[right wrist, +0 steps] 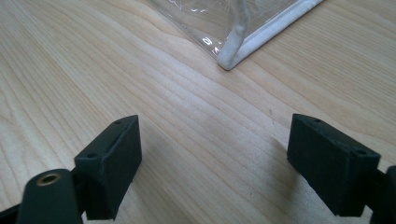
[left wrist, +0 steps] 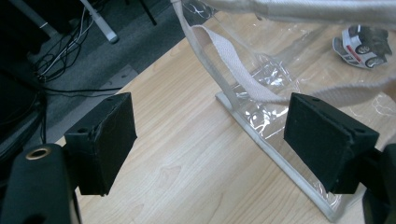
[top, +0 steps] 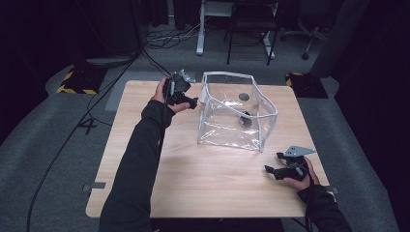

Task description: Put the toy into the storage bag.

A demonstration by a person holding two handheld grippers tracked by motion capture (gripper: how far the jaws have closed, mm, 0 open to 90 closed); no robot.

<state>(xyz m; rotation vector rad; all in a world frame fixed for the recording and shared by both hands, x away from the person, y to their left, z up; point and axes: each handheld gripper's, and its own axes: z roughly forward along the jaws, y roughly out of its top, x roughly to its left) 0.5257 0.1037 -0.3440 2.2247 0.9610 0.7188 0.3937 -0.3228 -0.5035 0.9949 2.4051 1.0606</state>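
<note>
A clear plastic bag [top: 227, 126] with white trim stands open on the wooden table [top: 193, 186], right of centre. A small white and black toy car [top: 246, 119] lies inside it, also seen through the plastic as the toy car [left wrist: 363, 43]. My left gripper [top: 193, 100] is open at the bag's far left corner; in the left gripper view the left gripper [left wrist: 212, 140] has its jaws spread beside the bag's white trim [left wrist: 261, 135] and strap. My right gripper [top: 274, 163] is open near the bag's front right corner [right wrist: 232, 52]; the right gripper [right wrist: 224, 168] holds nothing, low over bare wood.
A dark round shape [top: 243, 96] shows through the bag near its far side. Behind the table lie floor cables [top: 169, 36], desk legs, chairs and two yellow-black striped blocks [top: 77, 81]. The table's front half is bare wood.
</note>
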